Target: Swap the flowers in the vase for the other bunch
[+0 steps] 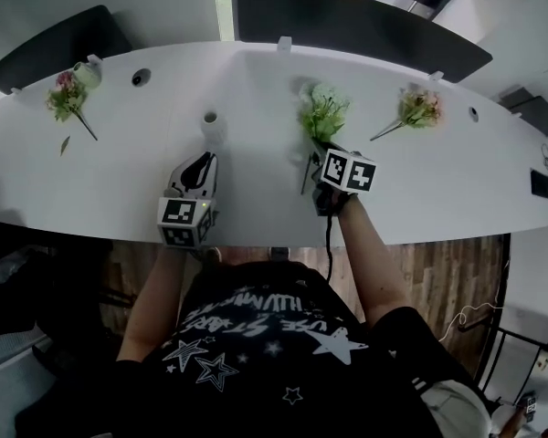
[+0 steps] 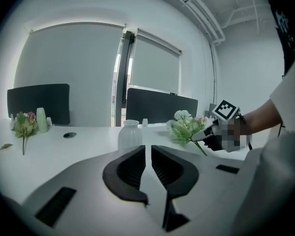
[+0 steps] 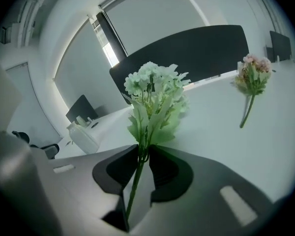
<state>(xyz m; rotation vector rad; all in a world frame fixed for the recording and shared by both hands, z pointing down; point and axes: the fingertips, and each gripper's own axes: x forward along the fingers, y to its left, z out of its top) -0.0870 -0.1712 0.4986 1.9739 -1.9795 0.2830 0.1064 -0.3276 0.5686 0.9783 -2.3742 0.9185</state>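
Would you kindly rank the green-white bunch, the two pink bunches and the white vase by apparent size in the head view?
1. Green-white bunch, though held, perhaps nearer the camera.
2. Right pink bunch and left pink bunch: alike.
3. White vase, smallest.

My left gripper (image 2: 148,149) has its jaws almost together, with only a slim gap and nothing between them. Just beyond them the white vase (image 2: 130,134) stands upright on the white table (image 2: 73,149). To the right, my right gripper (image 2: 202,134) grips the white-green bunch (image 2: 186,127) by its stem. Far left, a pink bunch (image 2: 23,125) lies beside a pale green cup (image 2: 41,119).
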